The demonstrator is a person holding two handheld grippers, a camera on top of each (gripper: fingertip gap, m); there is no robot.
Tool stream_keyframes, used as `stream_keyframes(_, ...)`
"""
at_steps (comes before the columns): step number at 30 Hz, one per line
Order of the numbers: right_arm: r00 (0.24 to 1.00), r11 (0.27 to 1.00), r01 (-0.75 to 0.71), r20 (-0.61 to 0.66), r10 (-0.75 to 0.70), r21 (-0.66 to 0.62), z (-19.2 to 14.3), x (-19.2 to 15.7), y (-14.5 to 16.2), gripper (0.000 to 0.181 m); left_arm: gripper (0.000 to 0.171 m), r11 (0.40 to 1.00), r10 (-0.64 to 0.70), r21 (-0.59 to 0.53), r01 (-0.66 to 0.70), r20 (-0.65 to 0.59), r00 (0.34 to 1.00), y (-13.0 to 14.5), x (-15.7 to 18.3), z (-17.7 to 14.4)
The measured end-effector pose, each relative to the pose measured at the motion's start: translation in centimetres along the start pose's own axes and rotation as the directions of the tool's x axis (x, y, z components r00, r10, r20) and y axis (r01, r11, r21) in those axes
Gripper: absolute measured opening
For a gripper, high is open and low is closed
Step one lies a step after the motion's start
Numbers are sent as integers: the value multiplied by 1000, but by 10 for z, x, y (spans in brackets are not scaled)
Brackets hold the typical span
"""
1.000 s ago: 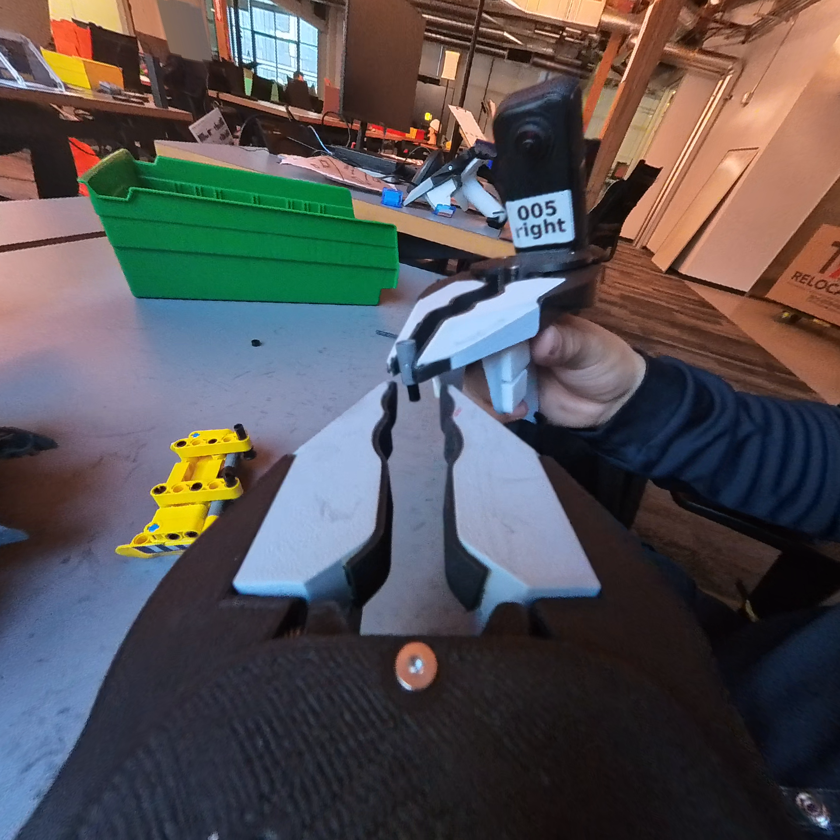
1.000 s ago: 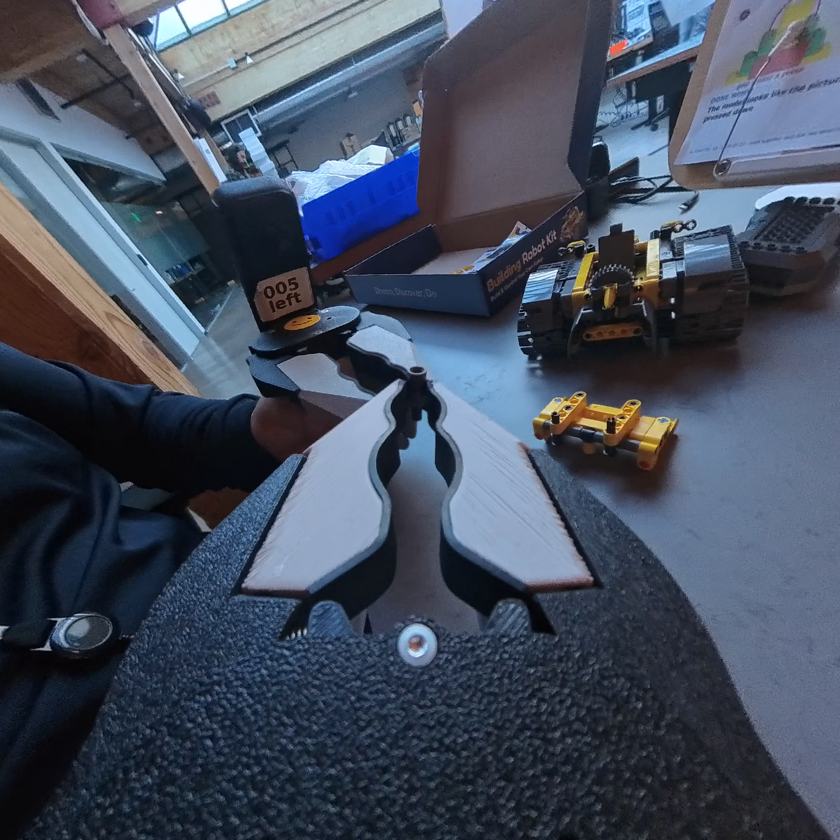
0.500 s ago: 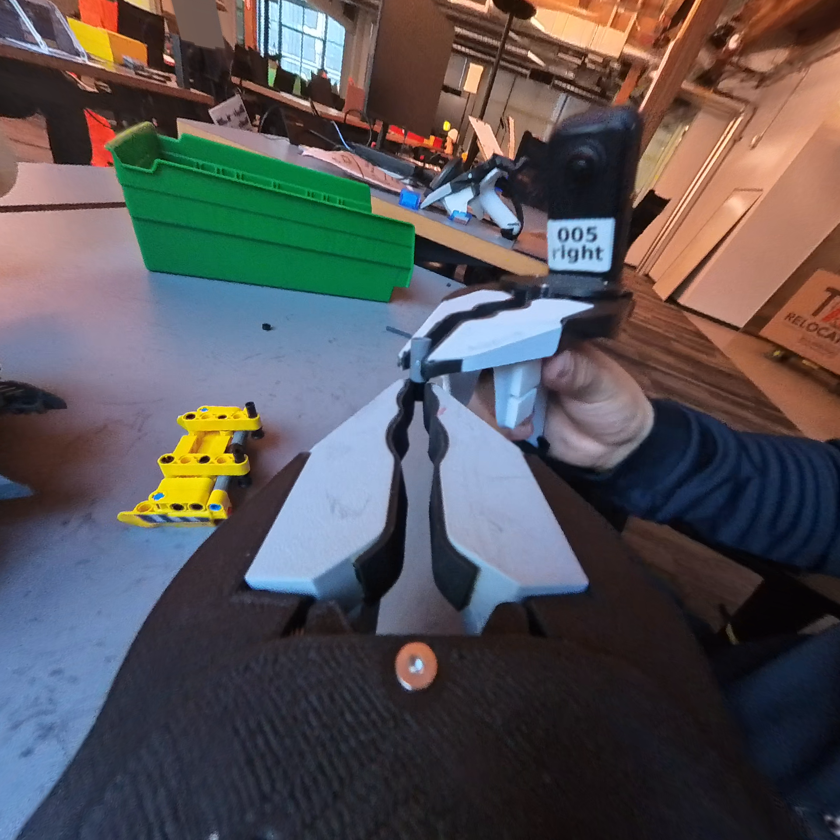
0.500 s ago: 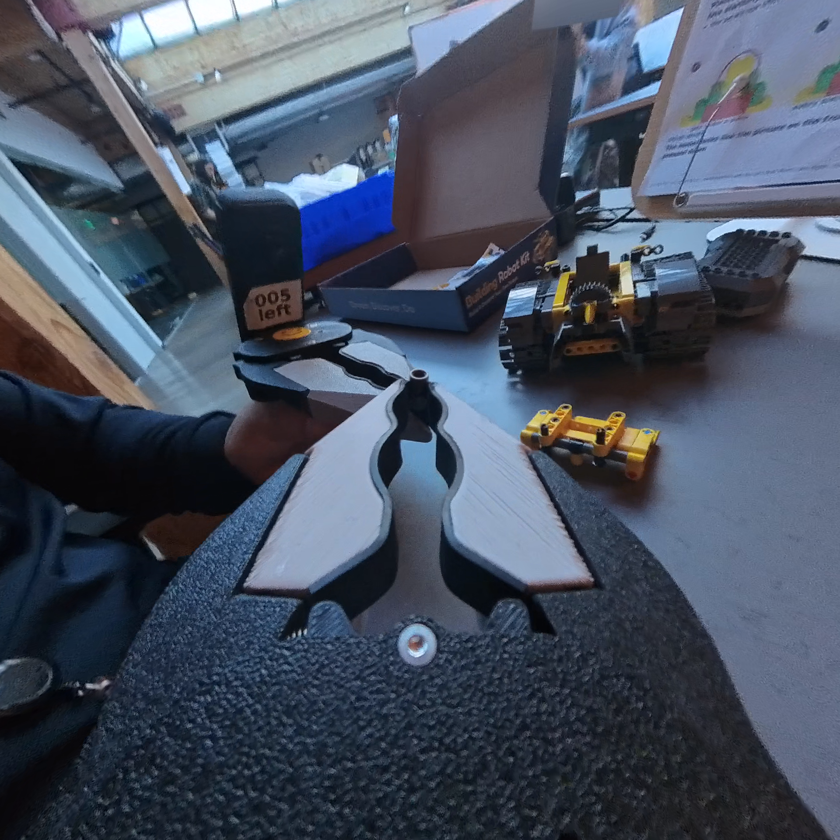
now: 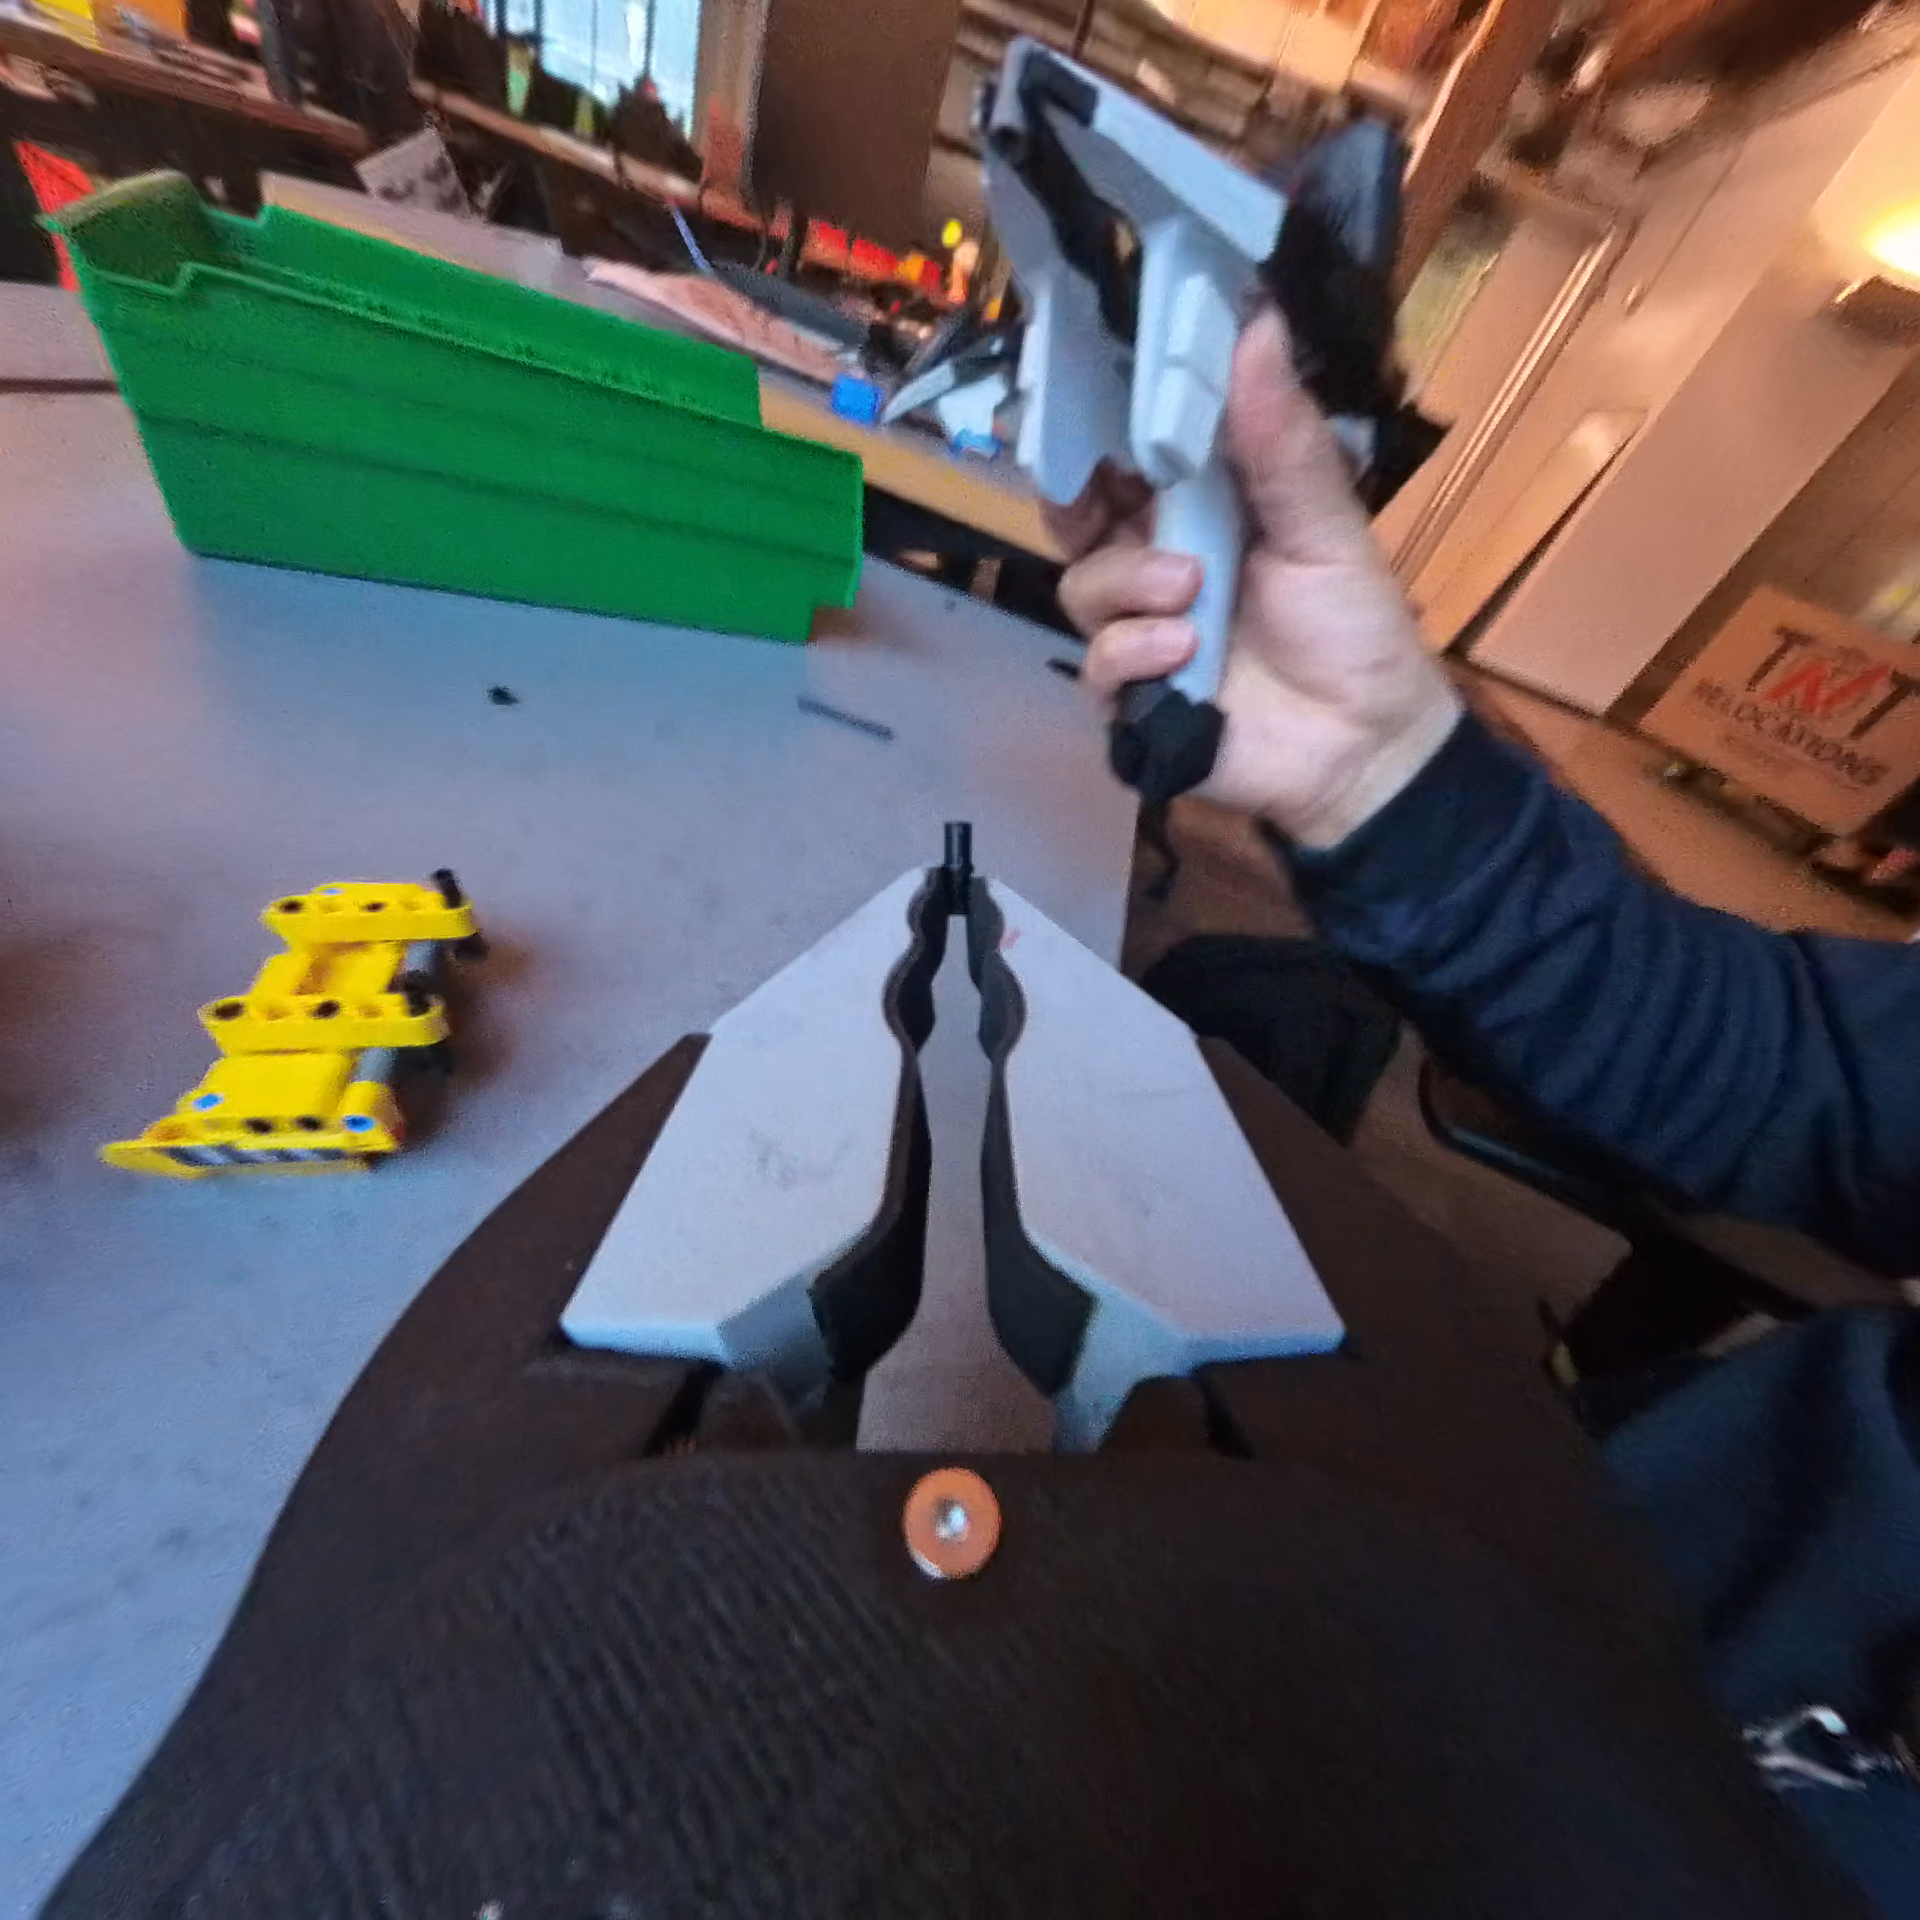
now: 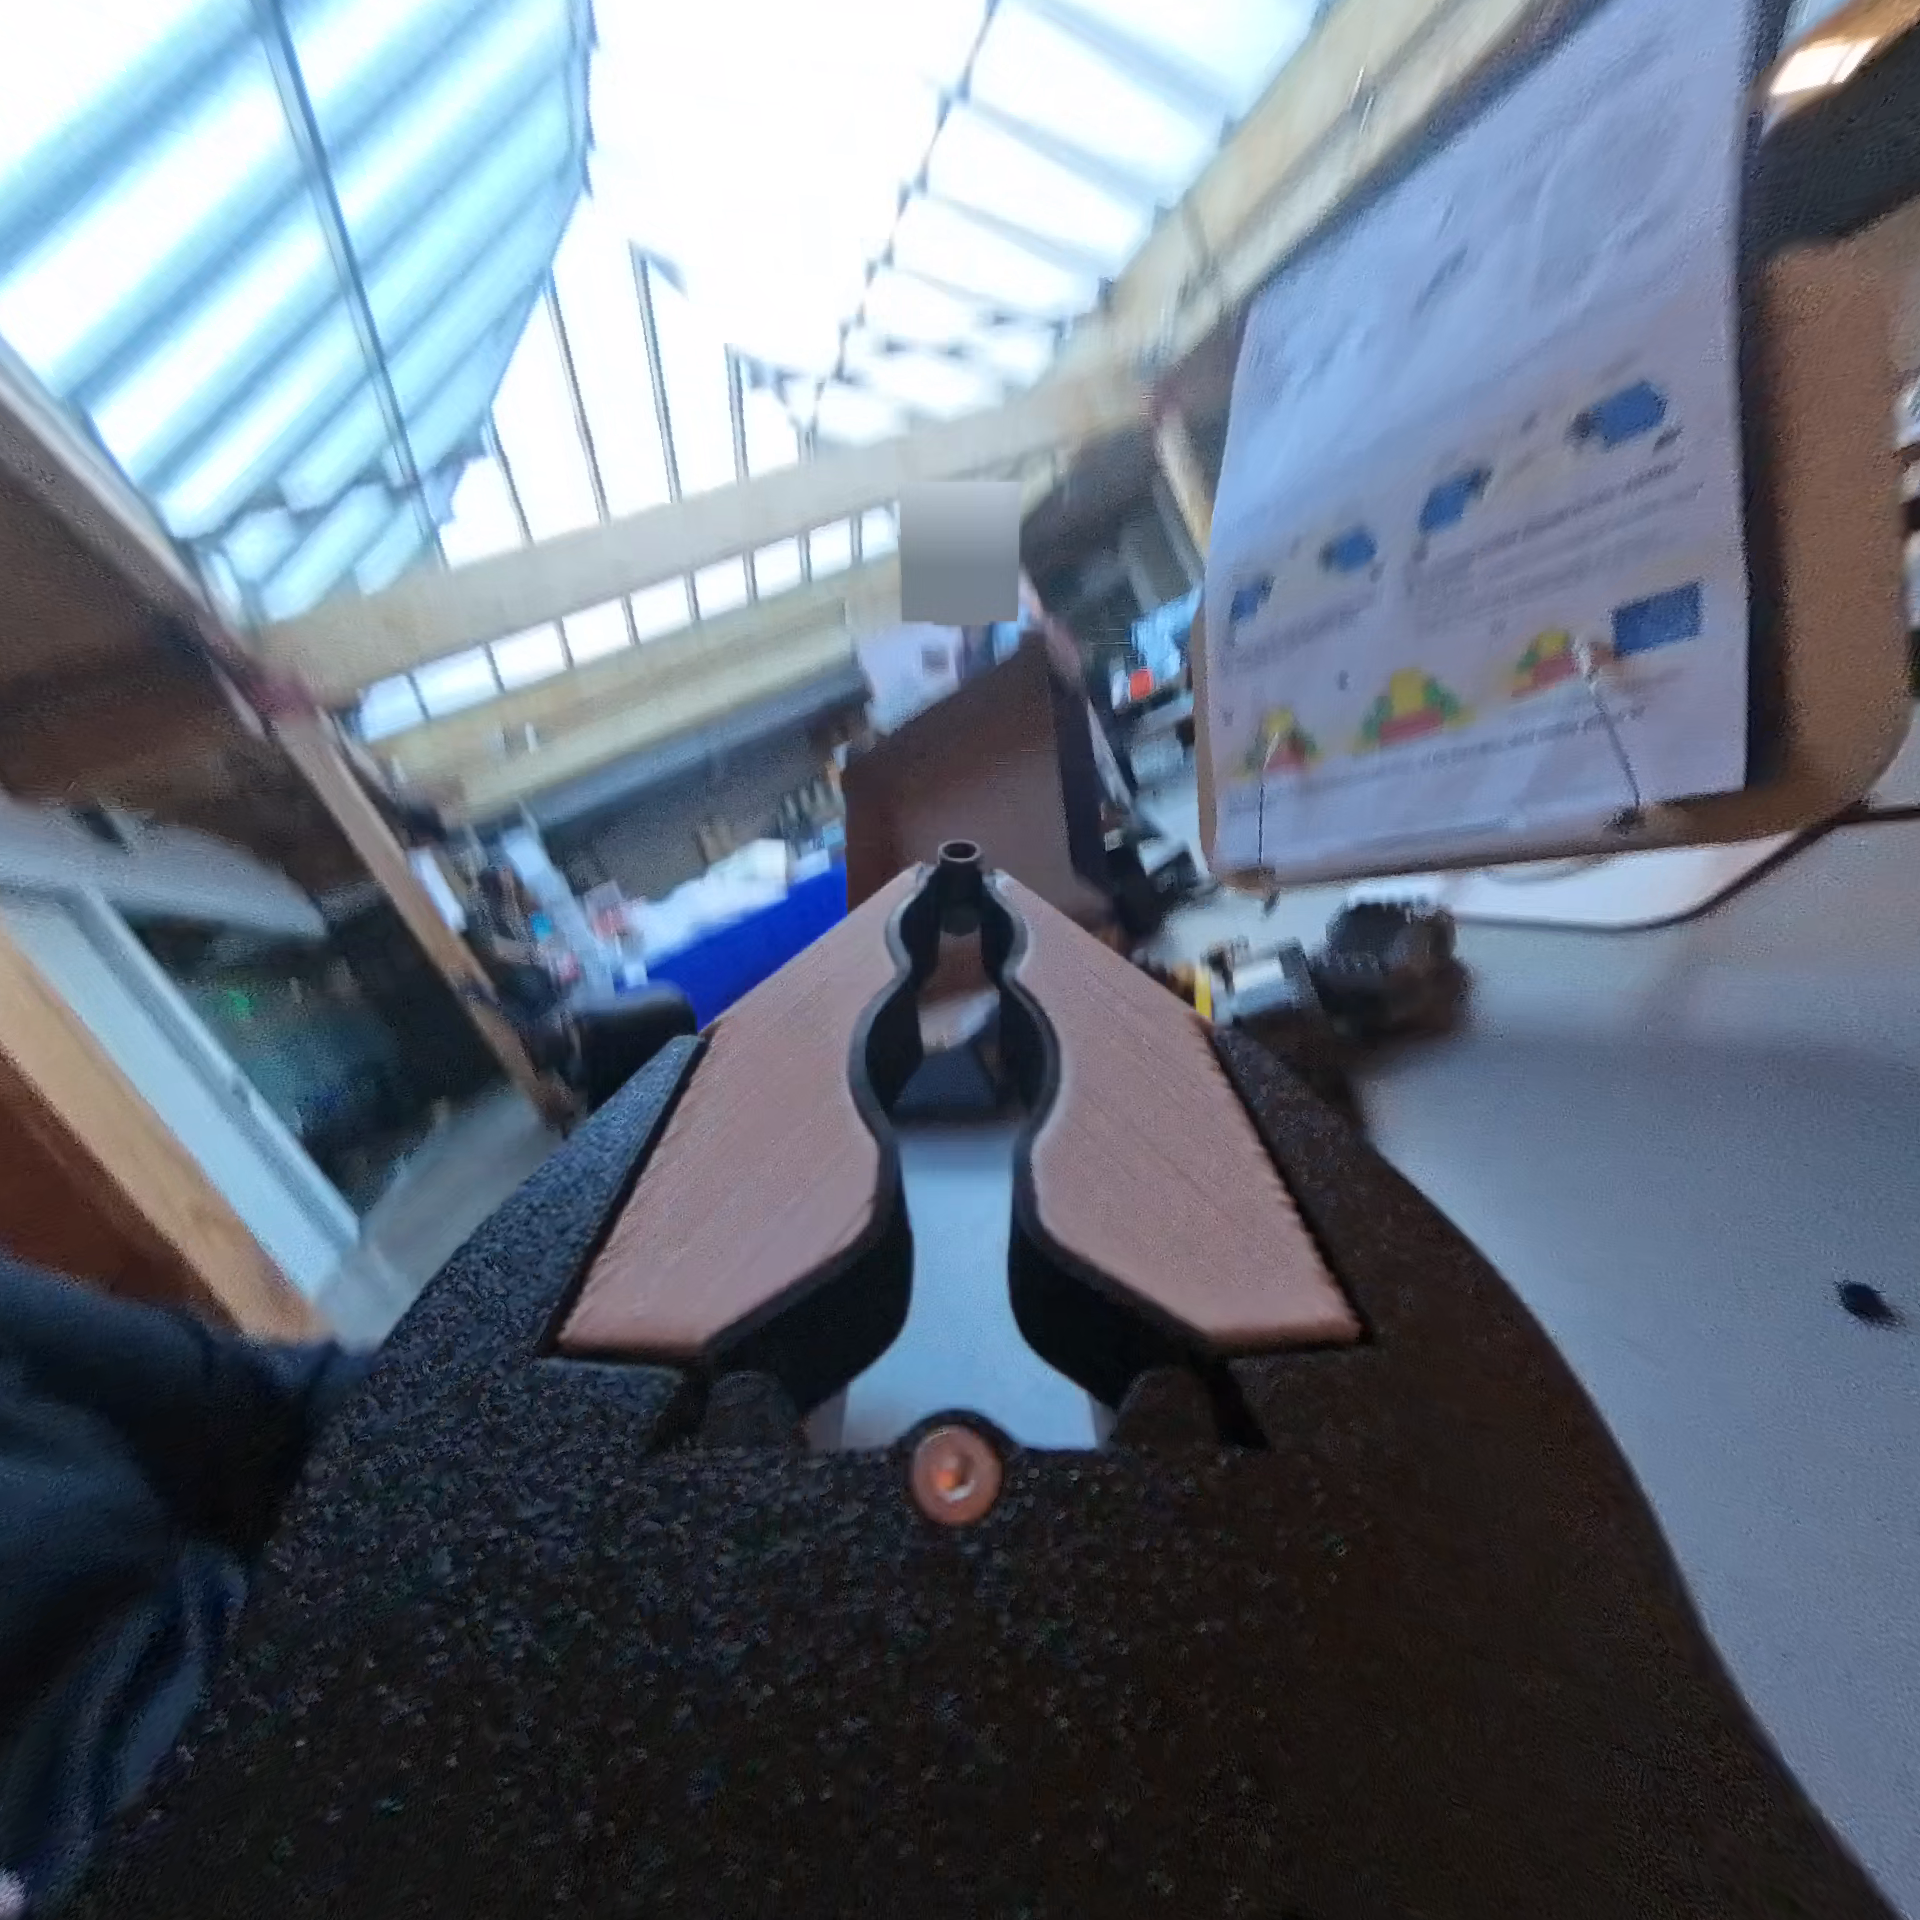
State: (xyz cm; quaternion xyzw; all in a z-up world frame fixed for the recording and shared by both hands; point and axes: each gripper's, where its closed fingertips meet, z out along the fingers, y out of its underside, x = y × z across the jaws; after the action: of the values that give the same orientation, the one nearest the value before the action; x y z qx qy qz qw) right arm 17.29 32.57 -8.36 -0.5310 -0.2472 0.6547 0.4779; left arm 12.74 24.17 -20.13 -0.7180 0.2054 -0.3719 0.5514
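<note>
My left gripper [image 5: 954, 899] is shut on a small black pin [image 5: 956, 854] that sticks out past its tips, above the grey table [image 5: 623, 790]. My right gripper [image 6: 958, 906] is shut on a small grey hollow connector [image 6: 958, 864] and is tilted up toward the ceiling. In the left wrist view the right gripper [image 5: 1013, 125] is raised at the upper right in a person's hand [image 5: 1288, 623], well apart from my left tips. A yellow beam assembly [image 5: 301, 1029] lies on the table to the left.
A green bin [image 5: 468, 447] stands at the back left. Small dark loose parts [image 5: 502, 694] lie on the table. In the right wrist view a board with a printed sheet [image 6: 1475, 468], a blurred black and yellow model [image 6: 1340, 977] and a cardboard box [image 6: 956, 779] stand ahead. One gripper's finger ends stand about 15 cm off the other's.
My left gripper closed on the black pin at the right gripper's tip. The right gripper then swung up and away with the grey connector, and the pin stayed in my left grasp.
</note>
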Motion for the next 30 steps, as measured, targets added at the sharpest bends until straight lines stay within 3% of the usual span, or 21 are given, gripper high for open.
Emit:
stream_keyframes(3, 999, 998, 25, 48, -23, -50, -2, -11, 10, 3, 2, 999, -14, -30, 14, 3, 1000, 2, -9, 1)
stream_keyframes(9, 984, 960, -19, 164, 67, -281, 14, -23, 59, 4, 2, 998, 40, -57, -39, 5, 999, 5, -6, 4)
stream_keyframes(12, 991, 877, 25, 125, 40, -480, 9, -12, 95, 5, 2, 995, 83, -64, -81, 27, 996, 4, -9, 2)
stream_keyframes(14, 996, 817, 90, 67, -63, -570, 1, 6, 108, 5, 2, 989, 137, -65, -133, 61, 989, 3, -15, -1)
stream_keyframes(16, 980, 817, 148, -26, -196, -557, -7, 29, 92, 4, 2, 977, 207, -74, -200, 94, 974, 1, -21, -3)
stream_keyframes(18, 944, 859, 172, -170, -284, -481, -20, 57, 55, 4, 2, 961, 274, -81, -266, 114, 955, 0, -25, -4)
stream_keyframes(21, 803, 897, 253, -437, -404, -364, -55, 106, -16, 4, 2, 944, 327, -90, -318, 115, 938, 0, -27, -7)
stream_keyframes(24, 682, 895, 292, -583, -441, -336, -78, 150, -79, 4, 2, 947, 312, -103, -303, 94, 945, 3, -26, -5)
stream_keyframes(26, 643, 887, 187, -630, -435, -422, -85, 192, -91, 8, 2, 943, 321, -113, -311, 82, 943, 5, -25, -4)
stream_keyframes(27, 639, 876, 111, -642, -425, -470, -86, 212, -89, 23, 2, 940, 330, -118, -320, 79, 941, 5, -24, -3)
stream_keyframes(30, 671, 849, -65, -653, -351, -524, -87, 242, -75, 31, 2, 933, 350, -120, -340, 77, 933, 6, -22, -3)
